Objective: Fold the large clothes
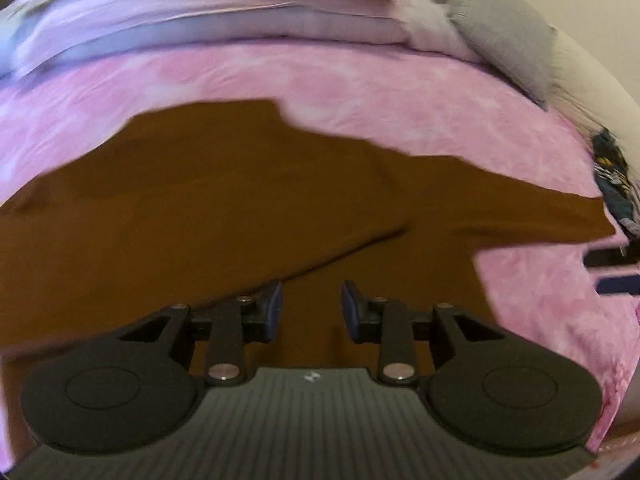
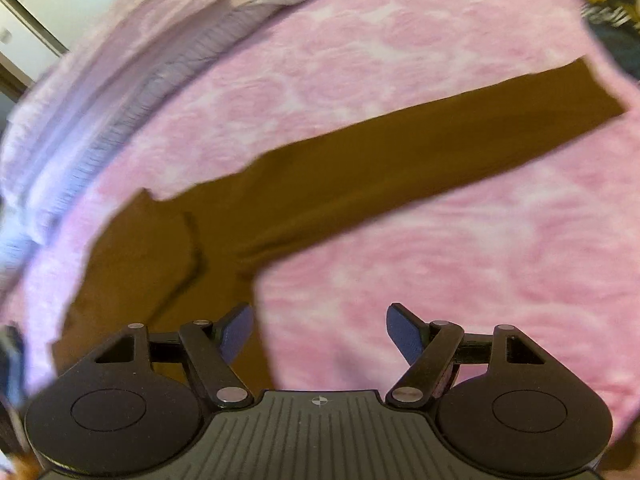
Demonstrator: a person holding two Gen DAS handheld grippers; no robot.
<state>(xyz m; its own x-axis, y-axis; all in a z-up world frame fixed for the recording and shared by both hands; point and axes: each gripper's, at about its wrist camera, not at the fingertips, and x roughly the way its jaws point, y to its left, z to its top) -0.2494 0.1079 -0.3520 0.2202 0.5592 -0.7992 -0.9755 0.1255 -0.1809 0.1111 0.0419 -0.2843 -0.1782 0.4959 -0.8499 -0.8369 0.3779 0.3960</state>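
A brown long-sleeved garment [image 1: 224, 208] lies spread on a pink patterned bed cover [image 1: 360, 88]. In the left wrist view its body fills the middle, with a fold line running diagonally toward my left gripper [image 1: 311, 308]. That gripper hovers open just above the brown cloth, nothing between its blue pads. In the right wrist view one long sleeve [image 2: 420, 152] stretches up to the right across the pink cover [image 2: 460, 260]. My right gripper [image 2: 320, 332] is wide open over the garment's side edge, its left finger above the brown cloth and its right finger above the pink cover.
Folded pale lilac bedding [image 1: 208, 4] and a grey pillow [image 1: 504, 36] lie along the far side of the bed. A dark patterned cloth [image 1: 616, 184] sits at the right edge. The other gripper's fingertips [image 1: 612, 272] show at the right. A wall and door frame [image 2: 28, 44] stand at the upper left.
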